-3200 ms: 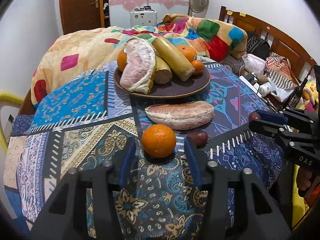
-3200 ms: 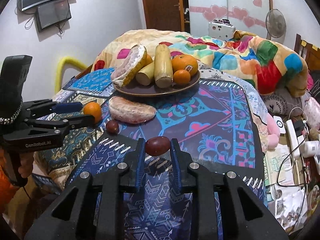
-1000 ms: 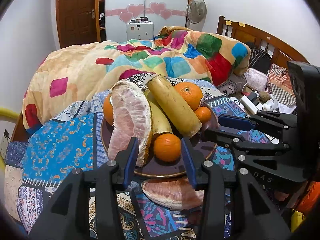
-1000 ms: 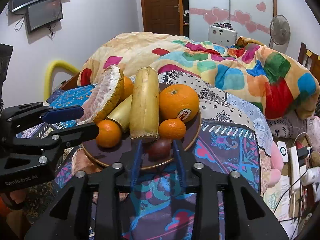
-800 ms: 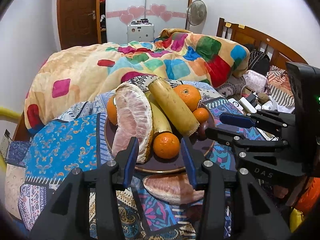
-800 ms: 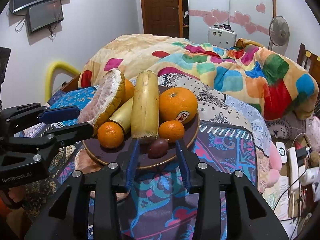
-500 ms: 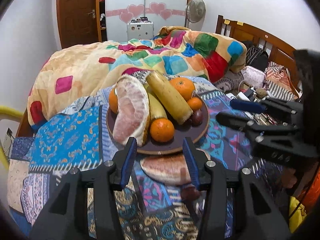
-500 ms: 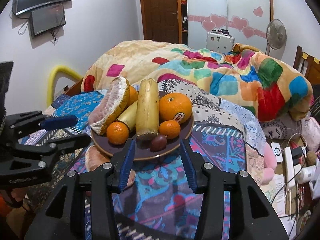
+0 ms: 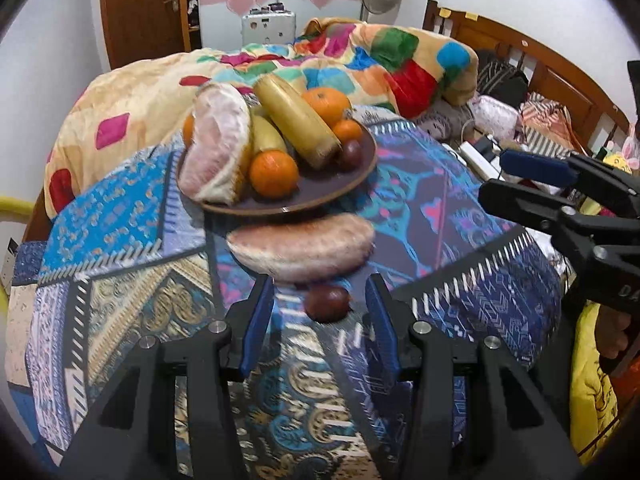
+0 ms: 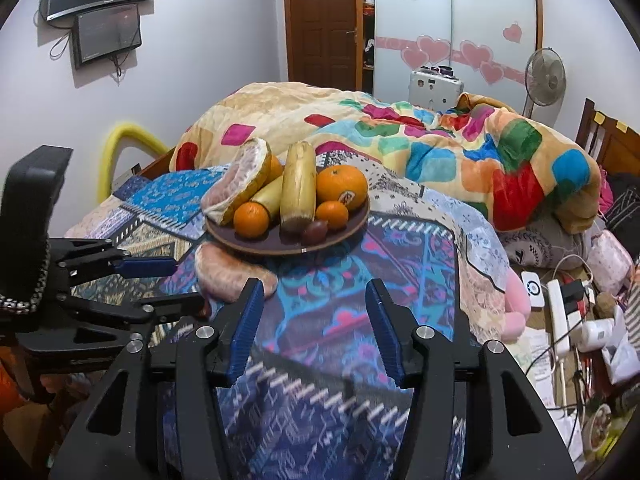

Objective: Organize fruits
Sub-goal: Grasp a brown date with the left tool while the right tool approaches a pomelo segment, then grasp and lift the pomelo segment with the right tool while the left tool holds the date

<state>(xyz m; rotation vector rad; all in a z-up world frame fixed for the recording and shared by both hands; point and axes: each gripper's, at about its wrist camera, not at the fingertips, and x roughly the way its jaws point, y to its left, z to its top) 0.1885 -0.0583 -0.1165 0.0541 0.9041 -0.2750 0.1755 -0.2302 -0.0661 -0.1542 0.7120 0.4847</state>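
Observation:
A dark brown plate (image 9: 344, 190) (image 10: 344, 236) on the patterned table holds a pomelo wedge (image 9: 218, 152), two yellow cut stalks, several oranges and a dark plum (image 9: 350, 155) (image 10: 315, 230). A second pomelo wedge (image 9: 302, 246) (image 10: 228, 274) lies on the cloth in front of the plate. Another dark plum (image 9: 328, 303) lies just ahead of my left gripper (image 9: 320, 320), which is open and empty with the plum between its fingertips. My right gripper (image 10: 316, 330) is open and empty, back from the plate over bare cloth.
The round table is covered by a blue patterned cloth (image 9: 120, 240). A bed with a colourful quilt (image 10: 440, 148) lies behind it. Cables, a power strip (image 10: 560, 312) and clutter sit at the right. A wooden headboard (image 9: 540, 64) is at the far right.
Both grippers let go of their fruit on the plate, the left an orange and the right a plum, opened and drew back. The left now frames the plum on the cloth.

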